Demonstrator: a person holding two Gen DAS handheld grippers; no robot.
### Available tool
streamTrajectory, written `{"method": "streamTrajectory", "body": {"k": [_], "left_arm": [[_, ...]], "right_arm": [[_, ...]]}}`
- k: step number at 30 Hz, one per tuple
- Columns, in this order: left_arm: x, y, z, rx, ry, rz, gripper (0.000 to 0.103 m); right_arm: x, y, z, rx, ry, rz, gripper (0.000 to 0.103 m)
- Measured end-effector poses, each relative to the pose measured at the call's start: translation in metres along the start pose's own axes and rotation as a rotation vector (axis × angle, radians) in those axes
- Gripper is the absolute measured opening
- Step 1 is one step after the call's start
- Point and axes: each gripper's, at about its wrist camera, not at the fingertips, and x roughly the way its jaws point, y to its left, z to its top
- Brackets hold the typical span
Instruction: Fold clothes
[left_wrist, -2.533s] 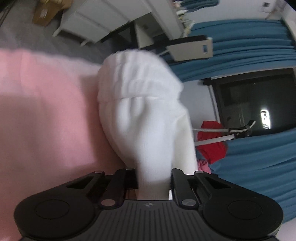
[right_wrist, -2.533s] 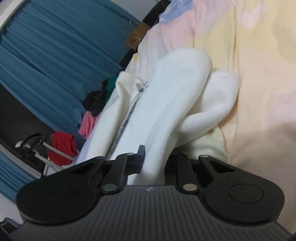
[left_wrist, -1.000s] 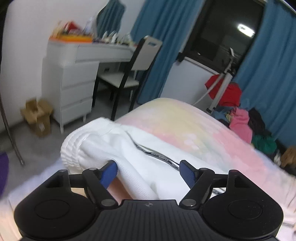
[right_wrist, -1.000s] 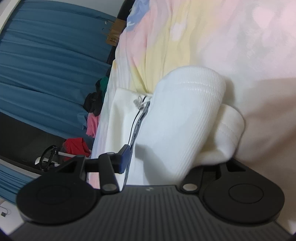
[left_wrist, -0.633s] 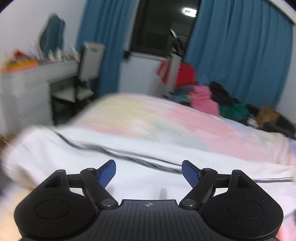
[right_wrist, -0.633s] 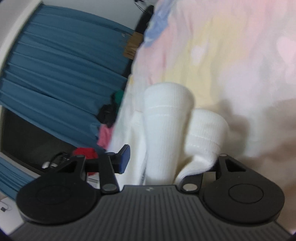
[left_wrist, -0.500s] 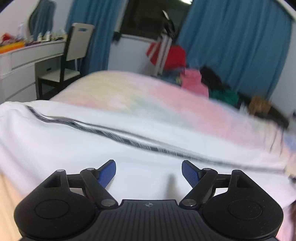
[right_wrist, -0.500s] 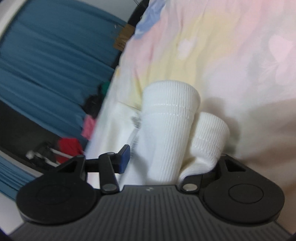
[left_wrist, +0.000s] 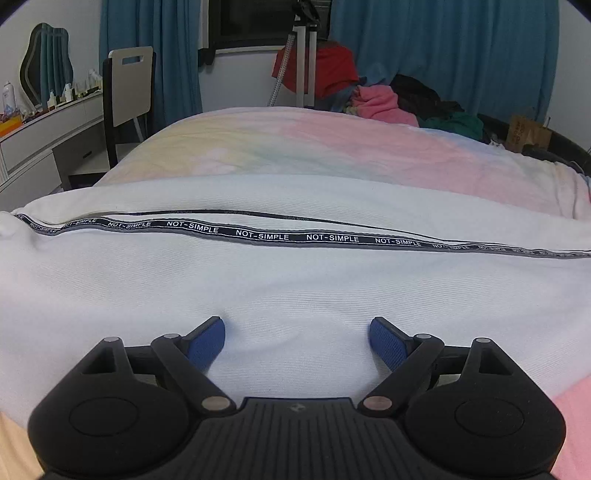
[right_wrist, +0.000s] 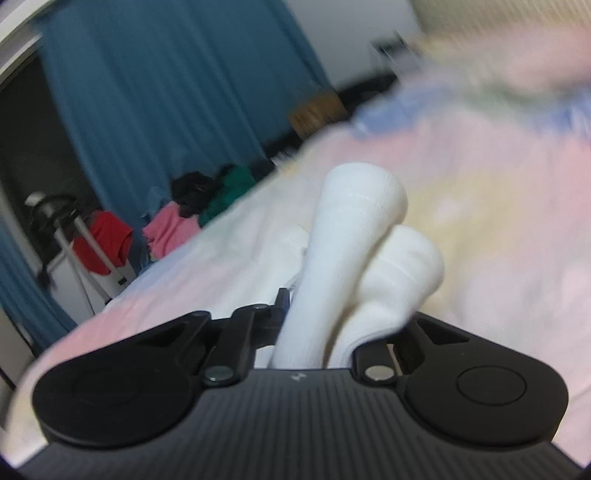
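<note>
The left hand-held gripper (left_wrist: 296, 334) is hovering low over the white garment (left_wrist: 295, 280), its blue-padded fingers (left_wrist: 207, 341) spread wide with nothing between them, the tips just touching or skimming the cloth. The white garment is lying flat on the bed (left_wrist: 332, 147) straight ahead of this hand-held gripper, stretching out past both sides of it, and a black tape (left_wrist: 295, 236) printed NOT-SIMPLE is running across it from left to right a little further forward. Beyond the garment the pastel bedcover is showing, and past the far edge a heap of clothes (left_wrist: 388, 103) is sitting ahead and to the right, with a chair (left_wrist: 129, 85) ahead and to the left. Over on the other side, the right hand-held gripper (right_wrist: 317, 321) is pinching a bunched ribbed part of the white garment (right_wrist: 347, 251), which is sticking up and forward from between its fingers in two rounded rolls. That view is blurring, with blue curtains (right_wrist: 166, 92) ahead and to the left of it.
</note>
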Motion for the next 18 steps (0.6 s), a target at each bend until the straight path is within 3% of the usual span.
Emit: {"method": "streamTrajectory", "body": {"k": [5,9,12,15,18], "left_arm": [[-0.010,0.003,0.007,0.005,-0.006,-0.011,0.087],[-0.023,0.013,0.016,-0.018,-0.031,-0.032,0.087],[-0.039,0.023,0.024,-0.049,-0.070,-0.059,0.086],[-0.053,0.036,0.031,-0.114,-0.098,-0.092,0.086],[-0.062,0.053,0.036,-0.191,-0.111,-0.119,0.086]], "right_arm": [[-0.041,0.090,0.004,-0.296,-0.143,0.077,0.013],[-0.086,0.162,-0.023,-0.489,-0.242,0.163,0.013],[-0.107,0.219,-0.060,-0.638,-0.285,0.230,0.013],[-0.128,0.259,-0.119,-0.839,-0.286,0.305,0.012],[-0.134,0.285,-0.183,-1.053,-0.170,0.410,0.012]]}}
